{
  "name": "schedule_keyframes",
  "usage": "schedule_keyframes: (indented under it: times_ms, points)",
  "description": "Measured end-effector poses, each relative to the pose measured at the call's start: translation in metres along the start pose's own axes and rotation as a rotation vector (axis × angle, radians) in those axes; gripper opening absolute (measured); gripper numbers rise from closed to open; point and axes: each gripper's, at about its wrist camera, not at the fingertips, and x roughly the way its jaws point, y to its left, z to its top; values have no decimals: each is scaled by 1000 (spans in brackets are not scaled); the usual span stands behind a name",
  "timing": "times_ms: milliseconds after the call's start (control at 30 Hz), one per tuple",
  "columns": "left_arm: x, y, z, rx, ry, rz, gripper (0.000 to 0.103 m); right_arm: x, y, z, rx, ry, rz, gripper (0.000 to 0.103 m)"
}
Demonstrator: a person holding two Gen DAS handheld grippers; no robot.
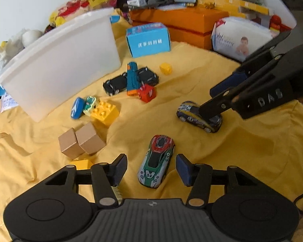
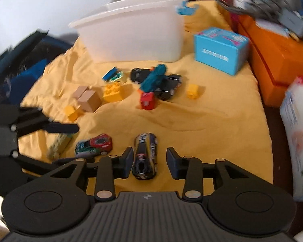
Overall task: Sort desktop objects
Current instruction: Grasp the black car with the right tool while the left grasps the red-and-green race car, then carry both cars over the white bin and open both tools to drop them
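Toys lie on a yellow cloth (image 1: 192, 92). My left gripper (image 1: 151, 168) is open, its jaws on either side of a green, white and red toy car (image 1: 156, 160), which also shows in the right wrist view (image 2: 95, 145). My right gripper (image 2: 149, 162) is open around a dark blue and yellow toy car (image 2: 145, 155); in the left wrist view the right gripper (image 1: 218, 100) reaches in from the right over that car (image 1: 198, 117). A white plastic bin (image 1: 60, 64) stands at the back left.
Two black cars, a teal toy (image 1: 132, 78) and a red block (image 1: 147, 92) form a pile mid-cloth. Yellow bricks (image 1: 105, 110), two wooden cubes (image 1: 80, 141) and a blue box (image 1: 148, 39) lie around. An orange box (image 1: 183, 24) and a tissue pack (image 1: 240, 38) bound the back right.
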Motion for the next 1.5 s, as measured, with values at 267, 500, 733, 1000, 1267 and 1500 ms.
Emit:
schedule_keyframes:
  times_ms: [267,500,733,1000,1267,1500]
  points:
    - [13,10,-2,-107,12,-83,42,29,15,-6,-68,44,-76,39]
    - [-2,8,-11,-141,-8,-115,34,21,23,-12,-137,70,-79,33]
    - [-48,43,26,-179,-168,-60,34,-1,21,13,-126,-9,-71,33]
    - [-68,123,115,-142,-377,139,34,-15,28,120,-201,-297,-150,33]
    - [-8,191,173,-247,-323,198,34,33,31,218,-118,-416,-215,33]
    - [11,198,157,-305,-249,170,47,58,28,213,-155,-383,-251,38]
